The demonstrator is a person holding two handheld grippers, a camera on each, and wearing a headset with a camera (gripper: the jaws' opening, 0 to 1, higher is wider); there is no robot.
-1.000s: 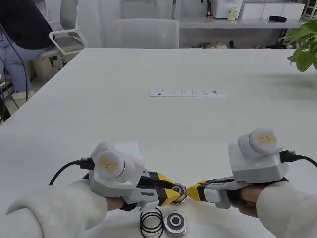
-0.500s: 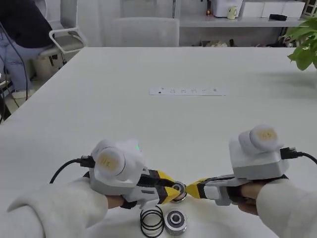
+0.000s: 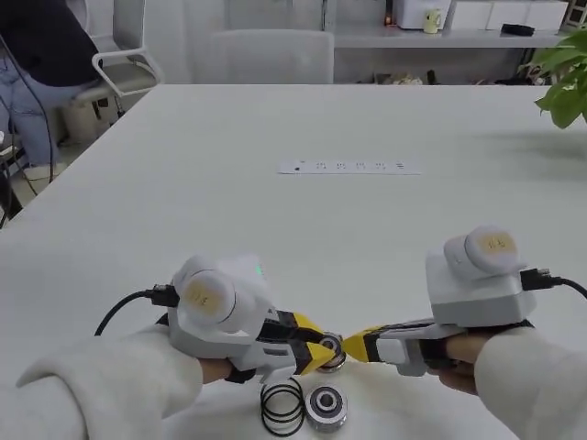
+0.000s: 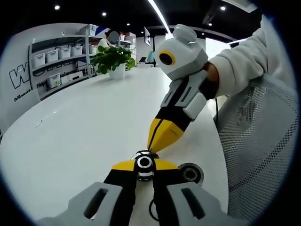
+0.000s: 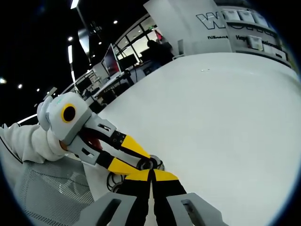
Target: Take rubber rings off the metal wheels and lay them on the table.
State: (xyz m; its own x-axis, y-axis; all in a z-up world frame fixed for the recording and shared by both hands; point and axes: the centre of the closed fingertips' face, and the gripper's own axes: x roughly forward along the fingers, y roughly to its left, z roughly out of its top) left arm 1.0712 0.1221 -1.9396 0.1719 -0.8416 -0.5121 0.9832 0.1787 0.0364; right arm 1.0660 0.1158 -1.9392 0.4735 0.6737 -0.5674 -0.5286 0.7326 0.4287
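Wheel (image 4: pixel 144 162) in L claw (image 4: pixel 144 165), rings (image 3: pixel 282 408) nearby

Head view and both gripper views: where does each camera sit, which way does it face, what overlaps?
Head view: on the headset, facing forward and down across the table; both sleeves, left claw and right claw show.
Left gripper view: on the left claw, looking along its jaws clamped on the metal wheel; right claw and right sleeve enter from the right.
Right gripper view: on the right claw, facing the left claw and left sleeve.
Shared: all three see the metal wheel; the gripper views face each other.
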